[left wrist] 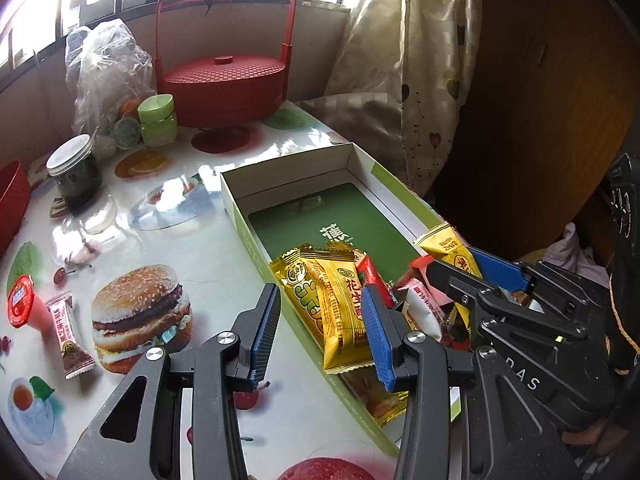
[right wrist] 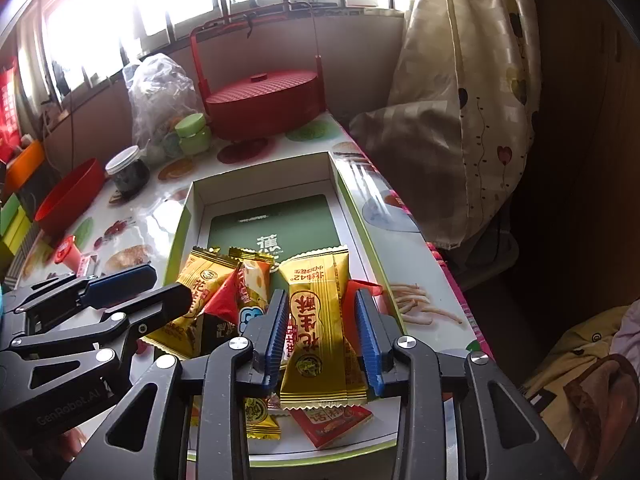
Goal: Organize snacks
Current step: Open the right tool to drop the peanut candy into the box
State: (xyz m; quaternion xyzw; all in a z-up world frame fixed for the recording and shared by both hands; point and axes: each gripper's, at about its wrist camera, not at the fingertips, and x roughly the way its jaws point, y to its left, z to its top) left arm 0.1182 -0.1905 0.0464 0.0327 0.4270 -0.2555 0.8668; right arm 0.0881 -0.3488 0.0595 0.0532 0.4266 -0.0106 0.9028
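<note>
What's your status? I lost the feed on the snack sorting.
Both grippers open over the box. Yellow packet between right gripper pads, unclamped. Left gripper straddles the box wall. Nothing in the way.

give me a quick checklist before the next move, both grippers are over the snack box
1. Left gripper let go: ok, jaws apart, nothing pressed.
2. Right gripper free of the yellow packet: cannot tell, the packet lies between its fingers.
3. Box has room: ok, far end bare.
4. Snacks left on the table: not ok, a pink-and-brown packet and a red-lidded cup remain out.
5. Grippers clear of each other: ok, apart but close.
</note>
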